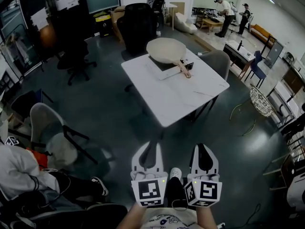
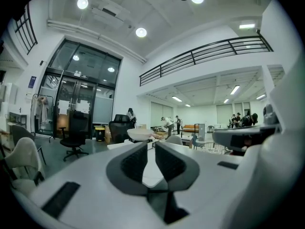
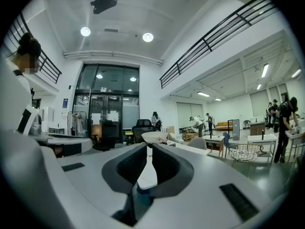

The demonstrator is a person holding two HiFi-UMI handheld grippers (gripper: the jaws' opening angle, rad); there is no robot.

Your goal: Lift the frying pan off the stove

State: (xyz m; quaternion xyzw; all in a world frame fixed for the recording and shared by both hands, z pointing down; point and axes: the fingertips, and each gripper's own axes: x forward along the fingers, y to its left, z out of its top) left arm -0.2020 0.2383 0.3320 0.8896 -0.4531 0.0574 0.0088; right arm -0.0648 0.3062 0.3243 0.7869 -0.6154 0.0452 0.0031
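Overhead, from my head view: the white square-topped table (image 1: 177,98) stands at 12 o'clock from me, well apart, across open dark floor. On its far half sits the flat white stove with a black glass top (image 1: 167,67). The task's thing, a round cream-coloured frying pan (image 1: 166,50), rests on that stove and has not been lifted.

At 6 o'clock in that view I hold the two tools side by side. The left gripper (image 1: 149,148), white with dark pads and a marker cube, has its jaws drawn together on nothing; its own view shows only the table edge beyond the pads. The right gripper (image 1: 204,149), of the same build, is likewise closed and empty.

Smallest item: the pan's pale wooden handle (image 1: 184,69). Its long axis runs from the bowl toward 5 o'clock, so the free end points at the table's near right side.

Judged relation: the pan lies straight ahead of both tools, and the handle end is nearer my right gripper, which would have to open before taking it.
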